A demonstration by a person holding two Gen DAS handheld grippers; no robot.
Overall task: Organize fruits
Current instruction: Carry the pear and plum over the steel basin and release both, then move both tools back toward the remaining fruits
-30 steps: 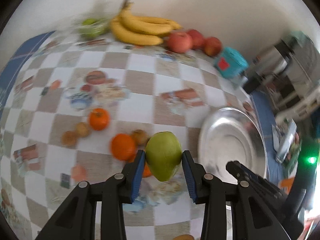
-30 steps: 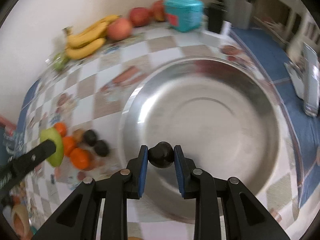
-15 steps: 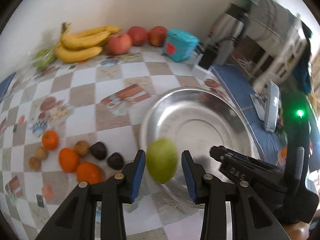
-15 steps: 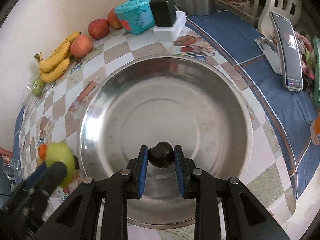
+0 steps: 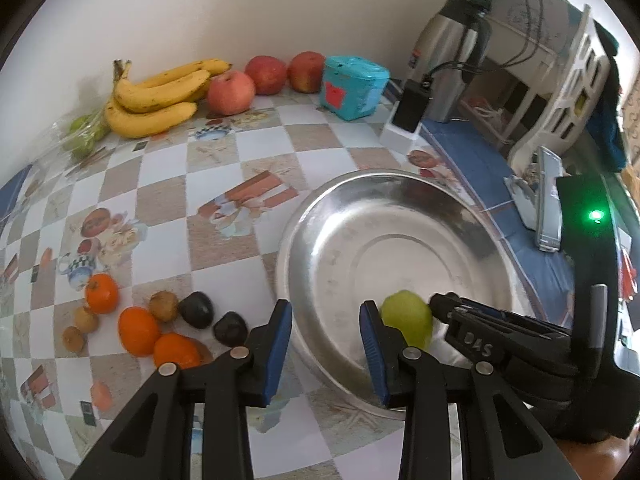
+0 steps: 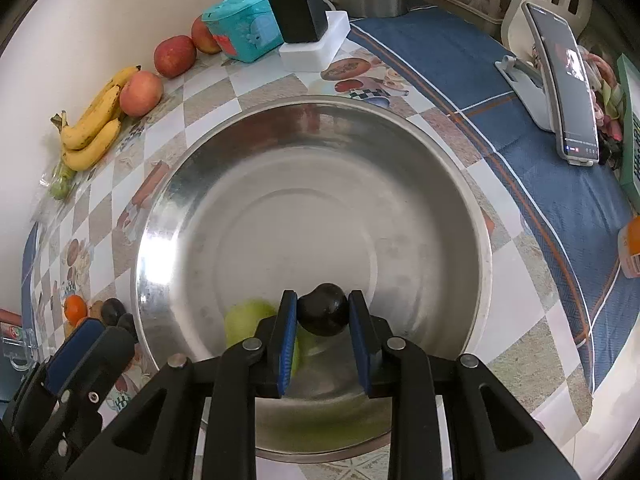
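Observation:
A large steel bowl (image 5: pixel 400 208) (image 6: pixel 400 136) sits on the checkered tablecloth. A green fruit (image 5: pixel 408 320) (image 6: pixel 248 318) lies inside it at the near rim. My left gripper (image 5: pixel 325 326) is open and empty over the bowl's near left edge; the green fruit lies just right of it. My right gripper (image 6: pixel 323 328) is shut on a dark round fruit (image 6: pixel 323 314) and holds it over the bowl's near part. Oranges (image 5: pixel 138 330), small brown fruits (image 5: pixel 163 306) and two dark fruits (image 5: pixel 196 310) lie left of the bowl.
Bananas (image 5: pixel 156 98), red apples (image 5: pixel 231 92), a bag of green fruit (image 5: pixel 82 136) and a teal box (image 5: pixel 352 86) stand along the back wall. A steel kettle (image 5: pixel 452 64), a black adapter on a white block (image 6: pixel 302 12) and a phone on a stand (image 6: pixel 564 84) stand to the right.
My left gripper carried the green fruit over the bowl, opened and let it go; it now lies in the bowl. The right gripper still holds the dark fruit, further over the bowl.

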